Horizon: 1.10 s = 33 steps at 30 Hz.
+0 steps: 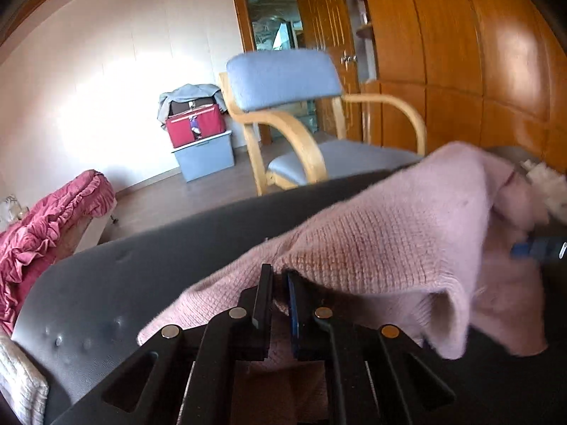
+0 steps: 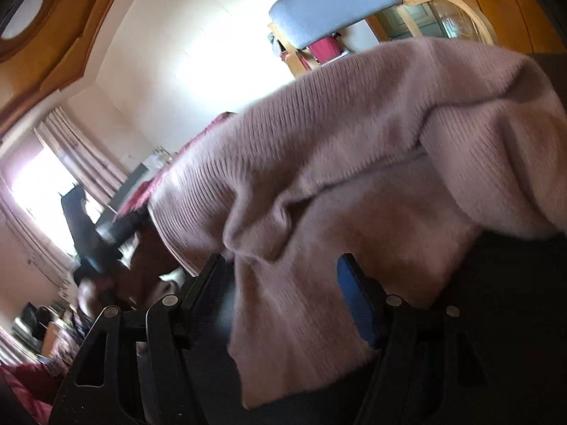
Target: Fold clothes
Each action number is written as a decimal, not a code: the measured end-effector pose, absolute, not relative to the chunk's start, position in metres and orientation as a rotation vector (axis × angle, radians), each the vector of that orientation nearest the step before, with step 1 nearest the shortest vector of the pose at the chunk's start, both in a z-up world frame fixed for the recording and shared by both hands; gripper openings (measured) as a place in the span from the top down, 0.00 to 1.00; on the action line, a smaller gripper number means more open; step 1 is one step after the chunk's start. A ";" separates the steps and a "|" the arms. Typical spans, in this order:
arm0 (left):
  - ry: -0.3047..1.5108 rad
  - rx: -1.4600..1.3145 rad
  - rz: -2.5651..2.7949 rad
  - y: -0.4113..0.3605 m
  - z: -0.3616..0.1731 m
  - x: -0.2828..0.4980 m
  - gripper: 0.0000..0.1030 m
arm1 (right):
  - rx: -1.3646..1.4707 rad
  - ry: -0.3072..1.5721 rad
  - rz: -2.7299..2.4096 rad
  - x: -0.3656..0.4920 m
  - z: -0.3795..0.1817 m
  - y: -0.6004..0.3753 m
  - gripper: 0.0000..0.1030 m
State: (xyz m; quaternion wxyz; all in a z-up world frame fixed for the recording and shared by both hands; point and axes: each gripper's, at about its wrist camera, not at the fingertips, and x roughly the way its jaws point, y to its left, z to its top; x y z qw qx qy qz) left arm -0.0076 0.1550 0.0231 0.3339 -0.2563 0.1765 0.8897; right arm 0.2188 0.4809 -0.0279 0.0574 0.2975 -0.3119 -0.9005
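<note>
A pink knit sweater (image 1: 389,233) lies half-raised over the dark grey table top (image 1: 141,269). My left gripper (image 1: 280,272) is shut on a fold of the sweater's near edge, with the fabric pinched between its black and blue pads. In the right wrist view the sweater (image 2: 354,163) rises in a big fold in front of the camera. A strip of it hangs between the wide-apart fingers of my right gripper (image 2: 283,265), which stands open. The left gripper (image 2: 95,244) shows blurred at the left of that view, at the sweater's edge.
A blue-cushioned wooden armchair (image 1: 283,78) stands just beyond the table. A bed with a red ruffled cover (image 1: 53,219) is on the left. A red box on a grey bin (image 1: 202,141) sits by the far wall. Wooden wardrobes (image 1: 460,53) fill the right.
</note>
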 end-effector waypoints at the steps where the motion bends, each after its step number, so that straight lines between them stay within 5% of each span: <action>1: 0.464 -0.684 2.328 0.156 0.018 -0.010 0.91 | 0.902 -0.913 -2.755 0.215 -0.023 0.483 0.33; 6: 0.375 -0.762 2.315 0.152 0.015 -0.030 0.85 | 0.882 -0.886 -2.781 0.193 -0.009 0.500 0.33; 12: 0.416 -0.686 2.312 0.154 0.023 -0.014 0.80 | 0.946 -1.275 -2.607 0.158 -0.038 0.539 0.34; 15: 0.488 -0.578 2.291 0.156 0.035 0.012 0.79 | 0.822 -1.448 -2.527 0.153 -0.051 0.554 0.55; 16: 0.516 -0.537 2.280 0.156 0.039 0.021 0.77 | 0.773 -1.456 -2.525 0.152 -0.051 0.557 0.73; 17: 0.548 -0.504 2.265 0.158 0.042 0.029 0.77 | 0.745 -1.427 -2.545 0.151 -0.048 0.558 0.81; 27: 0.891 -0.449 2.198 0.225 0.031 0.043 0.76 | 0.534 -1.101 -2.747 0.131 0.008 0.542 0.90; 33: 0.506 -0.800 2.368 0.211 0.038 -0.045 0.74 | 0.440 -1.030 -2.811 0.097 0.034 0.540 0.90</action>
